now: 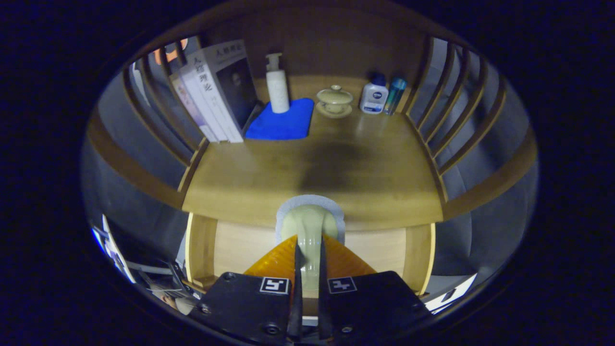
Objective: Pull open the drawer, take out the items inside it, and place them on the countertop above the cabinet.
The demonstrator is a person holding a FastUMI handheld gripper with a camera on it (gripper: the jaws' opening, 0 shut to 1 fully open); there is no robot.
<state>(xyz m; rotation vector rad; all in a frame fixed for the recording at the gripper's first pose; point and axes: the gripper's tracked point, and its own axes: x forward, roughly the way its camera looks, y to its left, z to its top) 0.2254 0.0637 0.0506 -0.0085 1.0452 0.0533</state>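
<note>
Gripper view has the gripper (307,259) clamped on a pale green, smooth ceramic-looking piece with a grey-white rim (310,223), both orange-backed fingers (274,262) pressing its narrow part. It's held up just at the near edge of the wooden counter (336,168), with the light wood cabinet front (240,250) below and behind it. Can't tell whether that panel is the drawer, or if it's open.

My guess is we're on the placing step. If so, I'd carry the piece forward over the bare middle of the counter, lower it until it sits flat, and only then let the fingers part. It looks slick, so no tilting.

Stuff already at the far side: leaning books (216,91) far left, a white pump bottle (277,86) standing on a blue cloth mat (283,120), a lidded beige cup on a saucer (334,101), then a small white bottle with blue cap (374,93) just beside a slim teal bottle (395,95). Can't see what's in any of them.
</note>
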